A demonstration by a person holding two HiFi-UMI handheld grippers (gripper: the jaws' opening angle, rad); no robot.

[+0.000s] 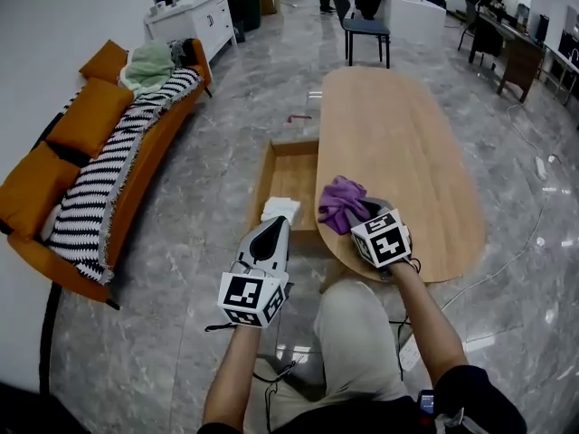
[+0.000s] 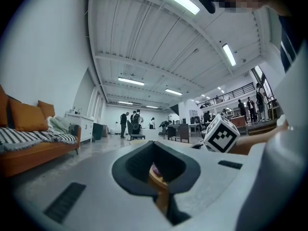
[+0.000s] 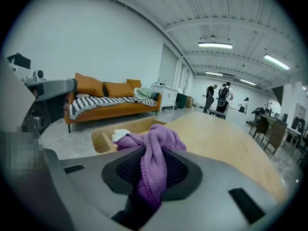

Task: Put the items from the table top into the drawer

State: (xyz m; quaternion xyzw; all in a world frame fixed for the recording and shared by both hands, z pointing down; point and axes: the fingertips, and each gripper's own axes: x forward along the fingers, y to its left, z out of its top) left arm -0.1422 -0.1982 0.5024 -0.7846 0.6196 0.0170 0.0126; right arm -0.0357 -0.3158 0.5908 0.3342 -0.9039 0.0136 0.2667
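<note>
R gripper (image 1: 363, 213) is clamped on the purple cloth (image 1: 342, 202). In the right gripper view a twisted strand is pinched btw the pads, and the rest bunches up ahead of the tips. The cloth's long axis runs along the gripper's own line: held end toward me, loose bulk pointing away and a bit left, toward the drawer (image 1: 264, 172). It sits over the near left edge of the wooden table (image 1: 398, 134), just beside the drawer's near right corner. I can't tell whether it touches the top. This gripper tilts down somewhat.

L gripper (image 1: 274, 227) has its jaws together w/ nothing btw them; thru the gap in the left gripper view I see only a bit of wood and a sliver of purple beyond. It points level, tips at the drawer's near end, just short of the white folded item (image 1: 280, 208) lying inside there. The drawer stands pulled out from the table's left side.

Orange sofa (image 1: 54, 188) w/ a striped throw is along the wall, well apart on the left.
</note>
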